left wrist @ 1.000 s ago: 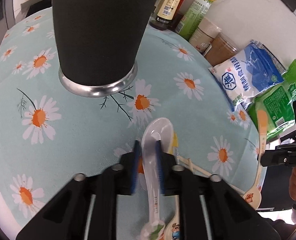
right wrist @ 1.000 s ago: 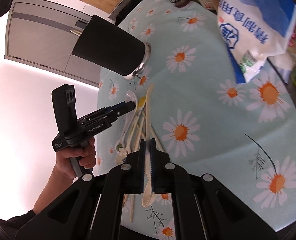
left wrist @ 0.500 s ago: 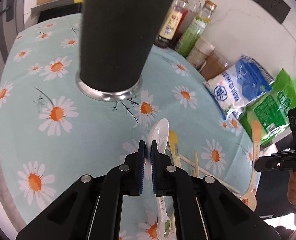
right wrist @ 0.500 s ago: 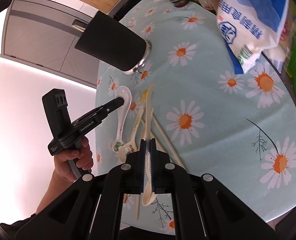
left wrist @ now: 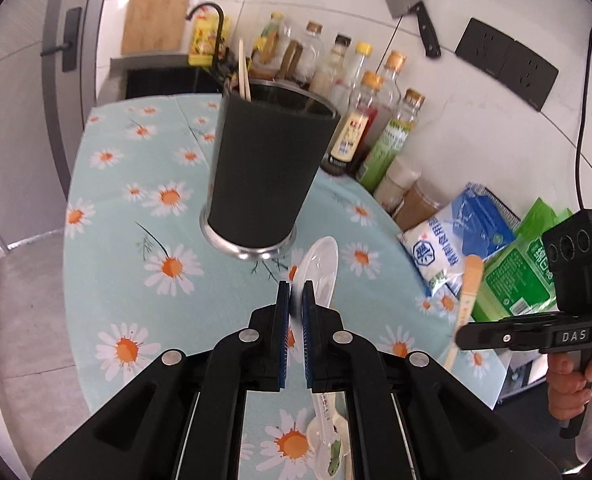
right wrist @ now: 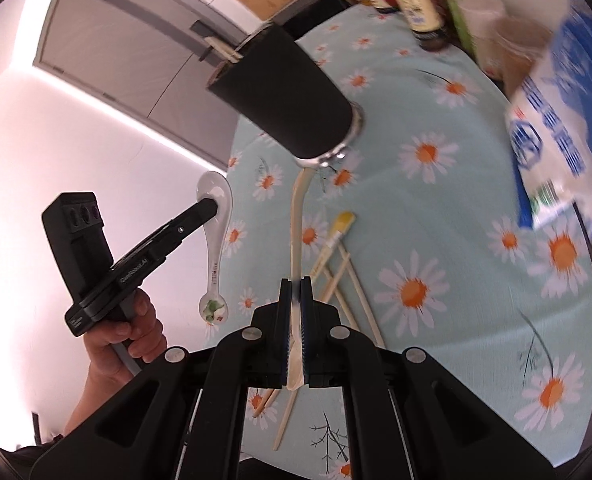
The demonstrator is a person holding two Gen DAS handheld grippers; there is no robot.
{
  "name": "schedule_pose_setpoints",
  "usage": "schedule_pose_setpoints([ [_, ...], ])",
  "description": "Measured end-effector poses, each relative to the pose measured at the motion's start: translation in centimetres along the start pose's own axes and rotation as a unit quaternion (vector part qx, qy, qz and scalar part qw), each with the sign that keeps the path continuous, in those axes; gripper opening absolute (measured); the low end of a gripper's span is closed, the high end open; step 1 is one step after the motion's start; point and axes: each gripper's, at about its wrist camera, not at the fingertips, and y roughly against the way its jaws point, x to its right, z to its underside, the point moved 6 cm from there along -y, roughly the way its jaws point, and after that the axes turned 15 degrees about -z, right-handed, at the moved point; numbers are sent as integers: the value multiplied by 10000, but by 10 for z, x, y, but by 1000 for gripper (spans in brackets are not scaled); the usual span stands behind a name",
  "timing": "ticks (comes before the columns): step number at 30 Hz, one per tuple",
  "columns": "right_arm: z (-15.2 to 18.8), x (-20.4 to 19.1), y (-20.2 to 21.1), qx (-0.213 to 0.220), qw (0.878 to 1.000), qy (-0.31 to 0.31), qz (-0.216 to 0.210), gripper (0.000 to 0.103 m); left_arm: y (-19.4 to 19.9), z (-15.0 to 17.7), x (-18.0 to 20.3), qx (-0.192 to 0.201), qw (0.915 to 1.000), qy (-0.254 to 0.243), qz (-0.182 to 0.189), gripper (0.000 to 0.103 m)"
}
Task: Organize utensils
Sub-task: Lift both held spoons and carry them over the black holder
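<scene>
Left wrist view: left hand-held gripper [left wrist: 295,300] pinches the white spoon [left wrist: 322,264] by its neck, bowl toward the black holder [left wrist: 268,176] at 12 o'clock, probably for dropping in; right wrist view: right hand-held gripper [right wrist: 295,296] clamps the cream spoon [right wrist: 298,224]; chopsticks [right wrist: 348,280] lie on the tabletop [right wrist: 456,260] at 1 o'clock.

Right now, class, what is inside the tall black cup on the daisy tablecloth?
Wooden chopsticks poke above the black cup at its rim. Its dark wall hides their lower parts and anything else inside.
</scene>
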Motion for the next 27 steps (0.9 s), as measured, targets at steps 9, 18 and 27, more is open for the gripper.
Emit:
schedule_pose_setpoints([
  [9, -22, -19, -15, -379, 9975, 587, -96, 5, 24, -12, 5, 392, 9984, 291, -300, 5],
  [18, -67, -48, -12, -349, 9929, 1120, -205, 5, 51, -41, 4, 929, 9929, 578, -458, 5],
  [27, -117, -78, -5, -42, 9881, 1489, -382, 5, 58, -81, 2, 1348, 9851, 975, -447, 5],
])
